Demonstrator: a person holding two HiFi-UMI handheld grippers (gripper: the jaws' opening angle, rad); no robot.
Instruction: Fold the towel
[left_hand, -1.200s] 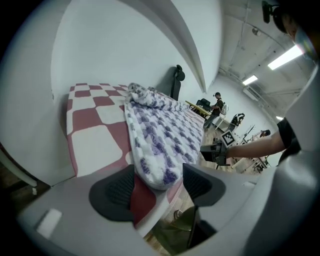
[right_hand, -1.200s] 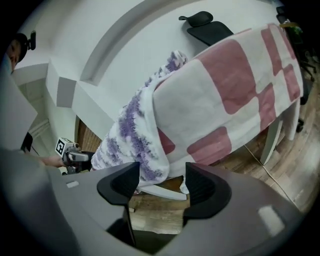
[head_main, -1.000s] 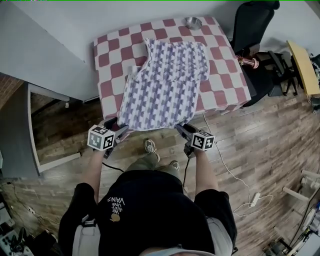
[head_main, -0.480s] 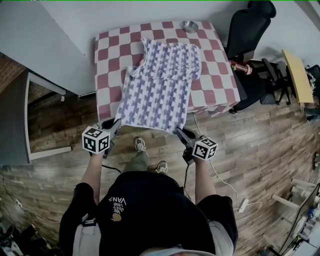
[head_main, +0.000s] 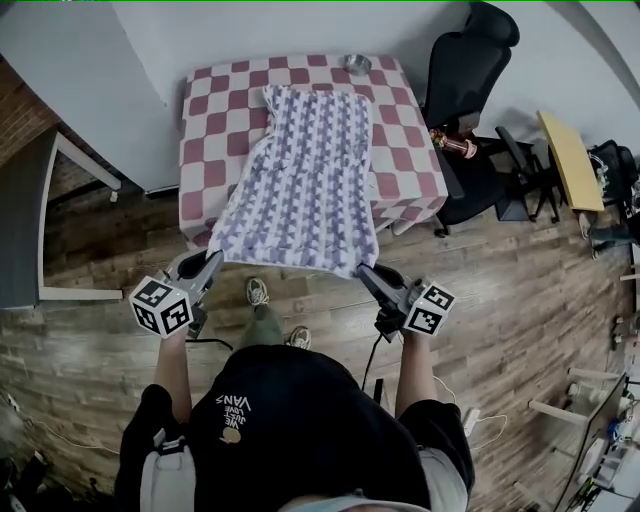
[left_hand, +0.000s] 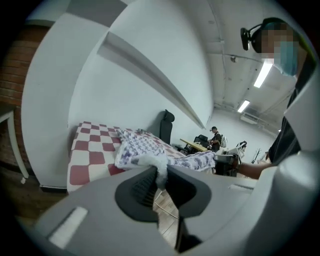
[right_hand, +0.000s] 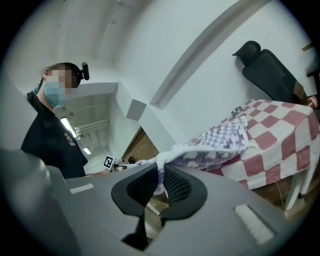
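A purple-and-white patterned towel (head_main: 300, 170) stretches from the red-checked table (head_main: 215, 95) toward me, its near edge lifted off the table. My left gripper (head_main: 208, 266) is shut on the near left corner, and my right gripper (head_main: 366, 273) is shut on the near right corner. Both pairs of jaws have just been closing with towel cloth between them. In the left gripper view a white tuft of towel (left_hand: 142, 147) sticks up from the pinched left gripper (left_hand: 161, 172). The right gripper view shows the right gripper (right_hand: 161, 175) clamped on the towel (right_hand: 220, 140).
A small metal bowl (head_main: 357, 64) sits at the table's far edge. A black office chair (head_main: 465, 60) stands right of the table, with a wooden desk (head_main: 565, 160) further right. White walls flank the left. A cable (head_main: 372, 352) lies on the wooden floor.
Both grippers have closed on the towel's near corners, risen and pulled back toward me. The towel's hanging near edge has lifted, and the cloth now spans taut from the table.
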